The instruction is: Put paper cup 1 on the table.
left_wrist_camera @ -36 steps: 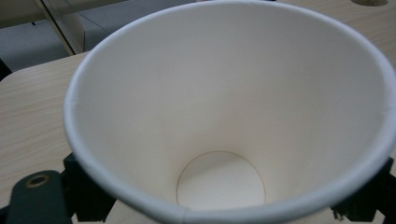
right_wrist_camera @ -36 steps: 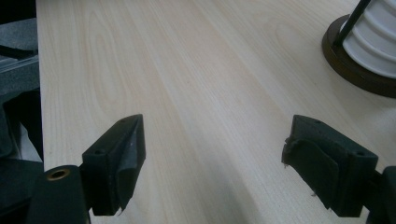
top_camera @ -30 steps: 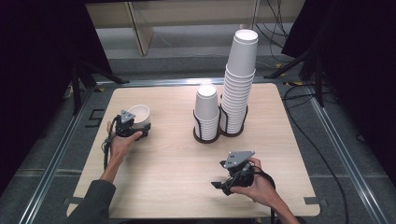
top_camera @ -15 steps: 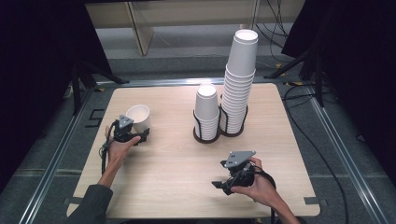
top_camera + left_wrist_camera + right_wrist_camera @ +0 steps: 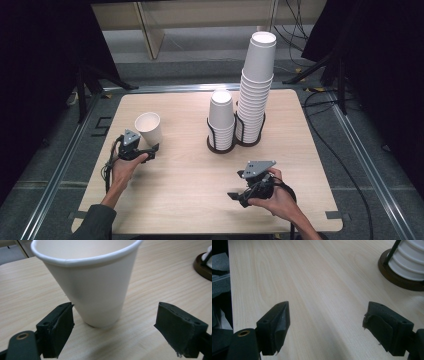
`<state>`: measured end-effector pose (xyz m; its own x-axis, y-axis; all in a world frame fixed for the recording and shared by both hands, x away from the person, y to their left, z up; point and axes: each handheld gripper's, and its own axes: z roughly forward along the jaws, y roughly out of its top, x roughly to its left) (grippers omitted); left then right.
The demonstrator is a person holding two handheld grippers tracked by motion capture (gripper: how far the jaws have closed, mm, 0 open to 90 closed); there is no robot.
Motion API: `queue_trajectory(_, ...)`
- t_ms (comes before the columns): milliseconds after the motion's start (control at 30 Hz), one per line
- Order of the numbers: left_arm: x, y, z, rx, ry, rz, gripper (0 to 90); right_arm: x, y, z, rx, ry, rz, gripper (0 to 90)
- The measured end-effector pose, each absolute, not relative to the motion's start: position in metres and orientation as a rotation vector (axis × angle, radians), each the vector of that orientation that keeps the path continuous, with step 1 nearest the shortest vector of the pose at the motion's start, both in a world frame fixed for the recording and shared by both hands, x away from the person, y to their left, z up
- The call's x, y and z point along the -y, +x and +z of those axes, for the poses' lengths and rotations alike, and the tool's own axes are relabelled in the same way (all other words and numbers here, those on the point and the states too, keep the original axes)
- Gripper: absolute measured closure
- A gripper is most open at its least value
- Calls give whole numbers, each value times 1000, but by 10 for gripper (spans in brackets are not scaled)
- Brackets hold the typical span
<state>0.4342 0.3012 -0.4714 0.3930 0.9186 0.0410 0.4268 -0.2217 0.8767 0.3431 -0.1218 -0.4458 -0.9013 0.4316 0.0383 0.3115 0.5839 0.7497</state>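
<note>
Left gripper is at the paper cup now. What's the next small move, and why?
Probably close the left gripper gently on the paper cup. Its jaws stand open either side of the cup's base, touching neither side, and the cup stands upright on the table.

The top edge of the left gripper view is cutting off the far rim of the white tapered paper cup, and its right edge is slicing through a dark round holder base. In the right gripper view, the ribbed white cup stack is running off the upper right corner. In the high view, the bottom edge is cropping the dark sleeve, and the right hand is covering its gripper's body.
</note>
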Motion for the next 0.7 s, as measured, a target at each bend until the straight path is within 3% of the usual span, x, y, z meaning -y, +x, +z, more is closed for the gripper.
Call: queue_trajectory(700, -278, 366, -446, -1062, 1754, 631, 143, 139, 350, -440, -2533, 813, 1302, 206)
